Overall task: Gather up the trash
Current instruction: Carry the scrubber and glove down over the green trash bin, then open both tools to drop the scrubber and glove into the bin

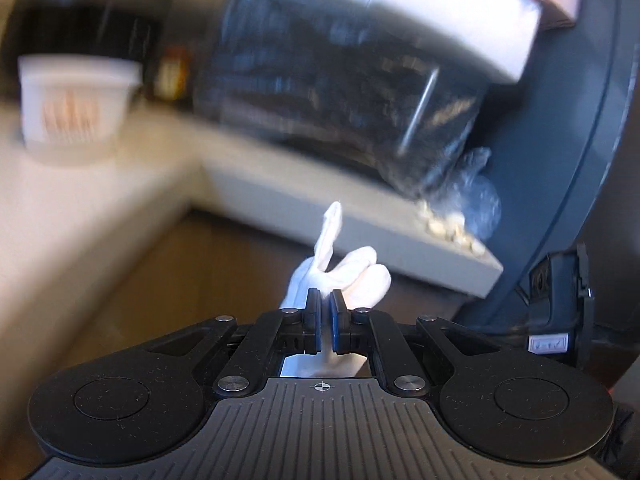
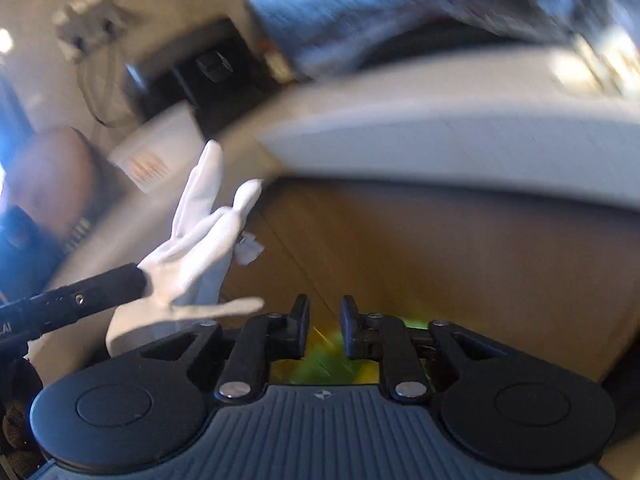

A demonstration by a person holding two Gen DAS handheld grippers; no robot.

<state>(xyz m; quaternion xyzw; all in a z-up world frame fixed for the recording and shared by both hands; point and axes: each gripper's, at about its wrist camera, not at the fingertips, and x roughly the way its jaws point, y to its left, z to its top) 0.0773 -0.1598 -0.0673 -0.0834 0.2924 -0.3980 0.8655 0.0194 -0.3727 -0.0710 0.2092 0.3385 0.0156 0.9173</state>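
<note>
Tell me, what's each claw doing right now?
Left gripper shut on white glove. Right gripper open, empty. Cup and clear bag on the counter. Nothing blocking; view blurry.

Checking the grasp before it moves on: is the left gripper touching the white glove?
Touching. In the left wrist view, the left gripper has its fingers pinched on the white glove.

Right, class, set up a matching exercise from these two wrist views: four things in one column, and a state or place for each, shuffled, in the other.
Things:
1. left gripper
2. right gripper
3. white glove
4. paper cup

States or places:
A. standing on the pale counter
B. fingers apart, holding nothing
C. shut on white fabric
D. dangling from the black fingers

Pairs: 1-C, 2-B, 3-D, 4-A
</note>
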